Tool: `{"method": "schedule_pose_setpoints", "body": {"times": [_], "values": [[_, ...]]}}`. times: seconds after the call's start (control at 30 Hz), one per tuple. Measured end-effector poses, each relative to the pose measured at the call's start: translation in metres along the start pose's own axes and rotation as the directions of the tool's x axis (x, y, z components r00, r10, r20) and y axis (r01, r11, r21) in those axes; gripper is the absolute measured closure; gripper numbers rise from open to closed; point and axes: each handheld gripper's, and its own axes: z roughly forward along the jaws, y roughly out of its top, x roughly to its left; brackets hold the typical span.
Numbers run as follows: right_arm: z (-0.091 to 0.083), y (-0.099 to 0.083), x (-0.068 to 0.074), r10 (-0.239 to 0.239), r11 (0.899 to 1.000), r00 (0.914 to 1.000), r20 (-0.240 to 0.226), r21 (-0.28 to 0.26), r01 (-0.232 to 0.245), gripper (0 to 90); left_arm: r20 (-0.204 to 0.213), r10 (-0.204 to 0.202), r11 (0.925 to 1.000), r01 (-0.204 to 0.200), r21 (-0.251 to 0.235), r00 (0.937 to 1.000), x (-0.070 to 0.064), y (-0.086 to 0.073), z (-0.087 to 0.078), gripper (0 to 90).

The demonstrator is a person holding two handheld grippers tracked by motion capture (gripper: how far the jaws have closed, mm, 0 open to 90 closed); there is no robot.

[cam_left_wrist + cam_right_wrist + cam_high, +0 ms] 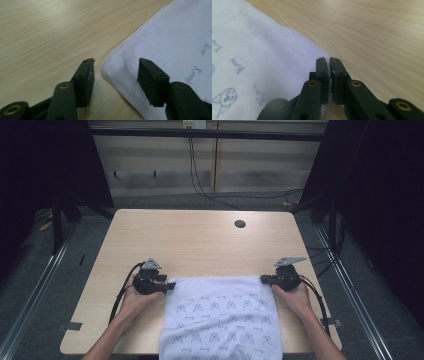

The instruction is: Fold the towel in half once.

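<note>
A white cloth (222,315) with small blue printed figures lies flat on the wooden table (200,240), reaching to its near edge. My left gripper (170,285) stands open at the cloth's far left corner. In the left gripper view that corner (112,67) sits between the two spread jaws of the left gripper (116,68), and they do not touch it. My right gripper (263,280) is at the far right corner. The right gripper (329,65) has its jaws shut on the cloth's hem (312,45), with white fabric pinched between them.
A round cable hole (240,224) is in the table's far right part. The far half of the table is bare wood. Dark frames and cables stand beyond the table's far edge. The person's forearms come in from the near edge.
</note>
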Motion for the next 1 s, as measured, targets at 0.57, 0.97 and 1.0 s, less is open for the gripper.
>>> {"method": "schedule_pose_setpoints", "body": {"times": [0.57,0.97,1.0], "values": [[0.03,0.028,-0.029,0.137,0.989,0.9905,0.001,-0.057,-0.137,87.4,0.068,-0.132,0.9899,0.135,-0.045,0.989,0.048,0.02,0.023,86.5],[0.003,0.059,-0.035,0.153,0.973,0.9859,-0.068,-0.165,-0.162,87.6,0.163,-0.188,0.9506,0.221,-0.218,0.9686,0.05,0.042,-0.004,86.5],[-0.002,0.064,-0.036,0.146,0.971,0.9869,-0.069,-0.181,-0.156,87.6,0.157,-0.179,0.9475,0.213,-0.239,0.9713,0.049,0.048,-0.01,86.5]]}}
